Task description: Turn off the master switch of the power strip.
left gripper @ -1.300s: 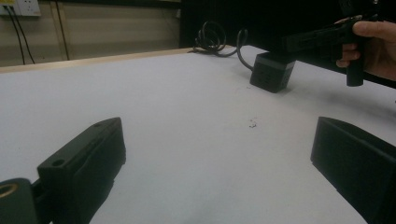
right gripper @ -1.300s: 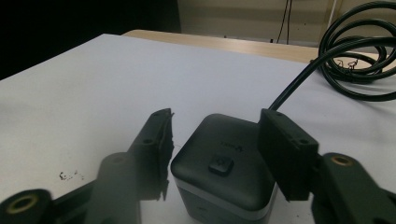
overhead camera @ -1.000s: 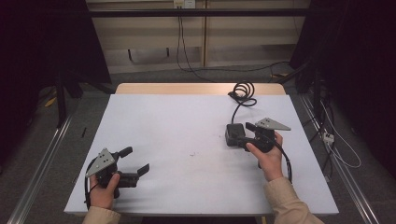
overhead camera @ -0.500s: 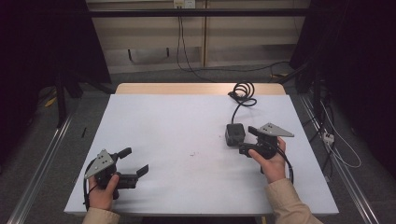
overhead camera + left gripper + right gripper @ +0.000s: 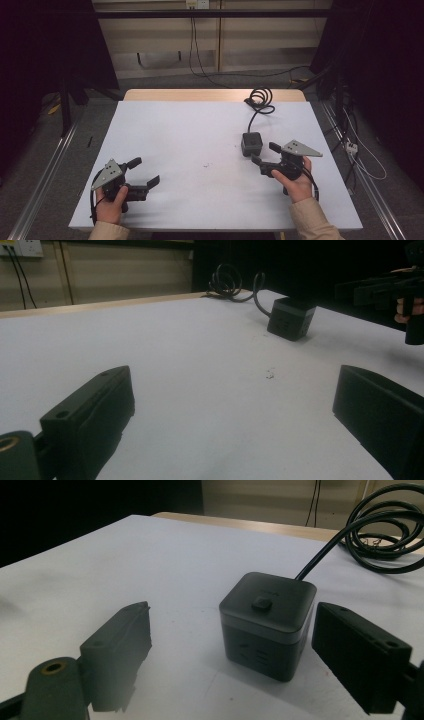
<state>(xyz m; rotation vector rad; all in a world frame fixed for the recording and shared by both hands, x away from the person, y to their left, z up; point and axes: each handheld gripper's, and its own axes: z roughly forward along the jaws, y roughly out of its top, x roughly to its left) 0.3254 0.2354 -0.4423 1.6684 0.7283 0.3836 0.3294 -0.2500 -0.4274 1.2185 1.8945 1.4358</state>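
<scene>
Standing beside the dark socket cube [image 5: 267,625] (no readable label), right hand-held gripper [image 5: 263,156] just spread, empty.

My white surface [image 5: 165,130] ended in a wooden edge at twelve o'clock. Beyond lay grey floor [image 5: 165,81], a beige panelled wall [image 5: 160,42] with a socket [image 5: 196,4]; black curtains hung at three and nine.

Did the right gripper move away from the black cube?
Yes. The right gripper backed off toward the person, away from the black cube, its jaws just opening, nothing between them.

Beige sleeves; black tongs [image 5: 264,154], grey three-cornered plates, black trailing cables.
</scene>
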